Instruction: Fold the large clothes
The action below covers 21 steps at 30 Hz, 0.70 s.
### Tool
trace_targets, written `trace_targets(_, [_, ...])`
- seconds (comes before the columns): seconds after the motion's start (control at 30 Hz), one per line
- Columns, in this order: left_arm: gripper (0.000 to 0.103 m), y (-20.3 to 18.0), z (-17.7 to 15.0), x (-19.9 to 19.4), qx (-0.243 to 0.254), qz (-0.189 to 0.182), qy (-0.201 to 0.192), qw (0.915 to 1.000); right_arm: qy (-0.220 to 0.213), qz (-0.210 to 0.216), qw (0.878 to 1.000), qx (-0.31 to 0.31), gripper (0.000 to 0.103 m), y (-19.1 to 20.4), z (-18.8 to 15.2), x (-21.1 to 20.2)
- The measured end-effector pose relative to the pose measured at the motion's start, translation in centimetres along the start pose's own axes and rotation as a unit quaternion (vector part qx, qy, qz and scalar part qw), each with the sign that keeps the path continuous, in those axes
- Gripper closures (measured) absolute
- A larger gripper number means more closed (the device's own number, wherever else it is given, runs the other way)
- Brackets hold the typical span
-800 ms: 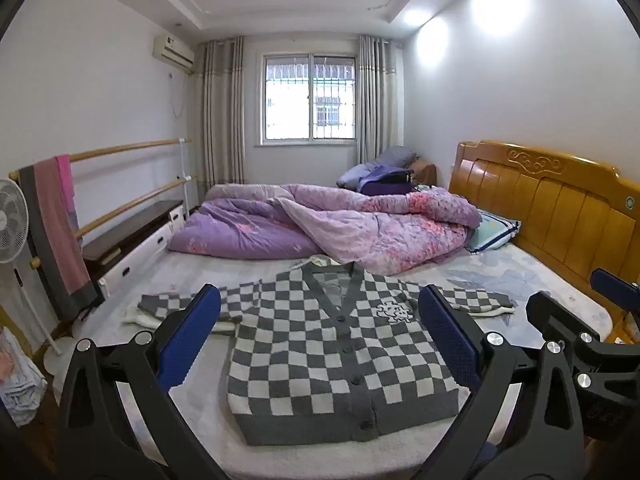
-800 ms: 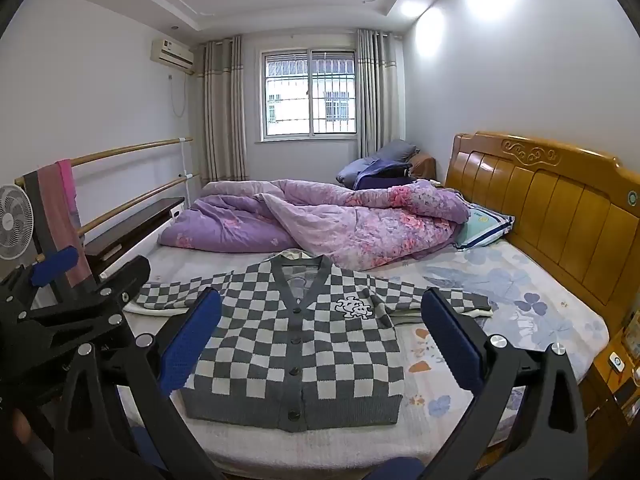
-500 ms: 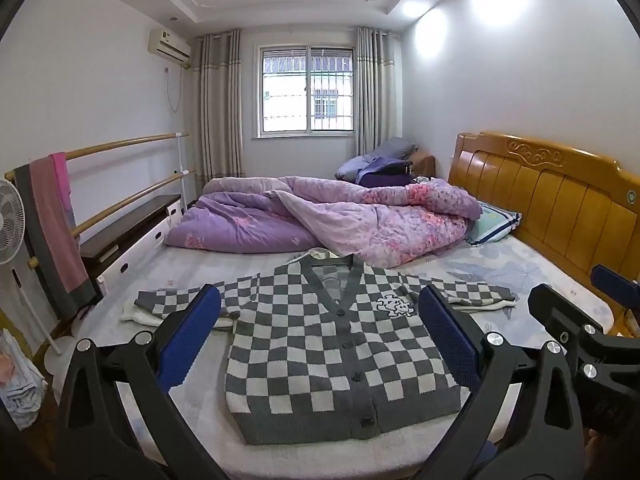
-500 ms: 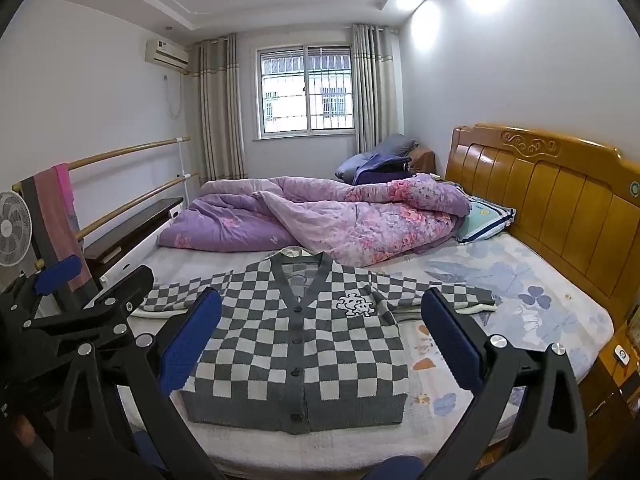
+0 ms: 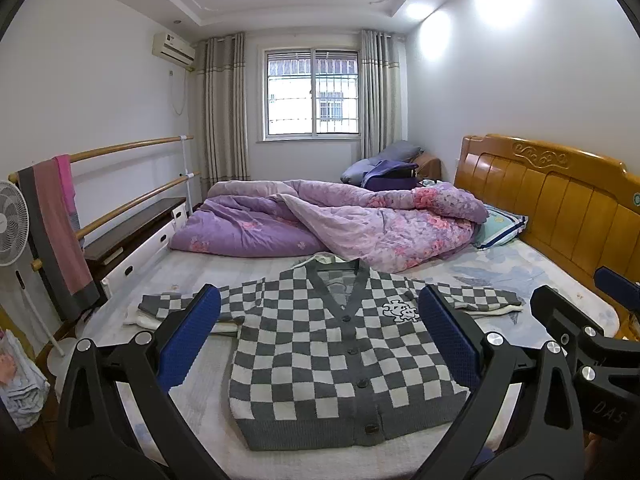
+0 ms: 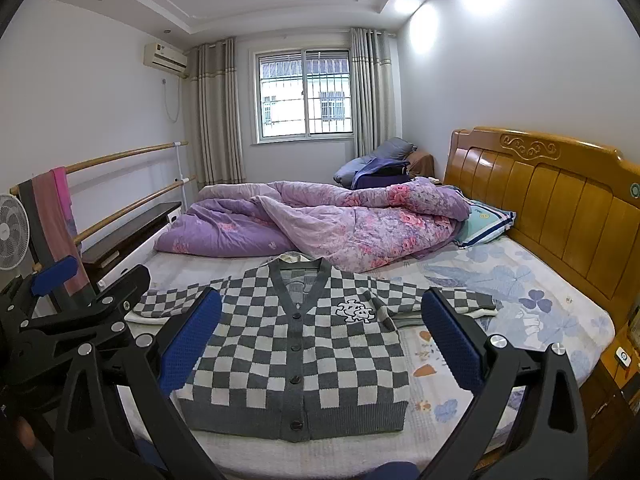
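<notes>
Cardigan (image 5: 340, 360), grey/white check, buttoned, flat on bed (image 5: 192, 412), front up, sleeves spread out to both sides; lies ahead of and below both sets of jaws, seen thru the gap between the blue pads in each wrist view; hem nearest the jaws, collar at far end.
Left gripper (image 5: 320, 336): jaws wide, holding nothing, above the near part of the cardigan, not touching it.
Right gripper (image 6: 322, 336): jaws wide, holding nothing, above cardigan's near half, clear of the cloth; the two grippers sit side by side, each showing at the edge of the other's view.
Quilt (image 5: 340, 224), purple w/ pink flowers, bunched up beyond the collar, far side of the jaws; its edge touches or overlaps the collar area.
Pillow (image 5: 500, 228), right of quilt, against wooden headboard (image 5: 560, 200).
Fan (image 5: 10, 224), far left of jaws, off the bed.
</notes>
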<state>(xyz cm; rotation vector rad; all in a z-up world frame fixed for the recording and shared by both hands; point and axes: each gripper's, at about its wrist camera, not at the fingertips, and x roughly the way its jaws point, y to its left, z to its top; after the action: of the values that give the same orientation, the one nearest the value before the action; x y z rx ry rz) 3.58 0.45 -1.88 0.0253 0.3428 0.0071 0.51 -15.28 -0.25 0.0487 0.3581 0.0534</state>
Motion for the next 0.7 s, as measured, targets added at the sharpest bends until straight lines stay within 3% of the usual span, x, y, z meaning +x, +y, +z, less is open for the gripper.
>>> trace_targets(0.7, [0.005,-0.66,0.59,-0.55,0.005,0.004,-0.006,1.0000,-0.001,0.000,1.000,-0.001,0.007,0.06,-0.15,0.36])
